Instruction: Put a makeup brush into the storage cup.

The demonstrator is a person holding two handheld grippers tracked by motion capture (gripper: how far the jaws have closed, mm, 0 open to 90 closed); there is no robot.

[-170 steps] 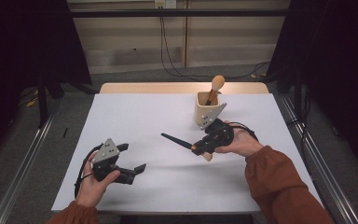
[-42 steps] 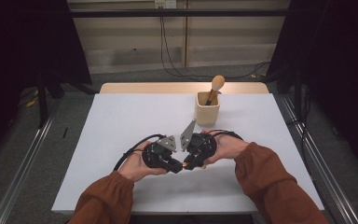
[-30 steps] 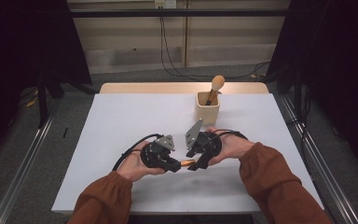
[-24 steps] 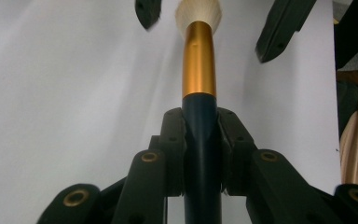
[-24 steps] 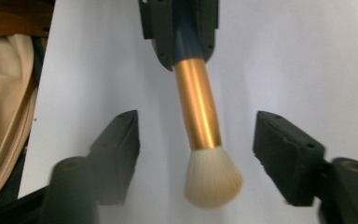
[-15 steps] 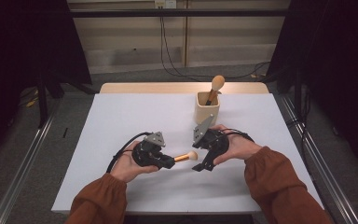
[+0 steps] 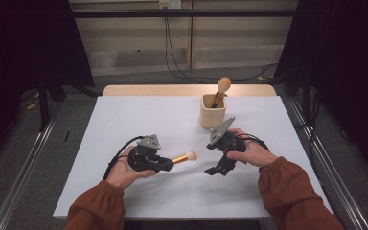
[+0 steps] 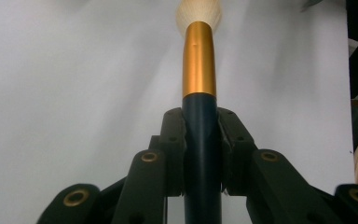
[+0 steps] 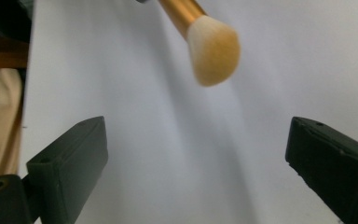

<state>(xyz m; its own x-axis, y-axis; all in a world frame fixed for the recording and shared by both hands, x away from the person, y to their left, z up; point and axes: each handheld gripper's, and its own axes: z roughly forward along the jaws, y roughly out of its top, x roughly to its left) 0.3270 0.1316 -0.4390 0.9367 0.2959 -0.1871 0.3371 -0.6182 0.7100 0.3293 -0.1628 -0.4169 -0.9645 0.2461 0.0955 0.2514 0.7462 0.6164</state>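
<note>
**Gold-banded brush pointing across from left gripper toward right**

Gold metal is catching the light on the brush (image 7: 182,157), which the left gripper (image 7: 165,163) is clamping by its dark handle; the bristle head is pointing straight out ahead of the jaws, toward the right gripper (image 7: 215,170). That gripper's jaws are standing wide apart with nothing between them, and the bristles (image 9: 213,50) are hanging ahead of its opening, just apart. The cup (image 7: 213,111), already holding another brush (image 7: 220,90), is sitting beyond the right gripper, nearer to it than to the left. Bare white worktop (image 7: 124,120) is lying open all around both hands, so a swing toward the cup is looking unobstructed.
</note>
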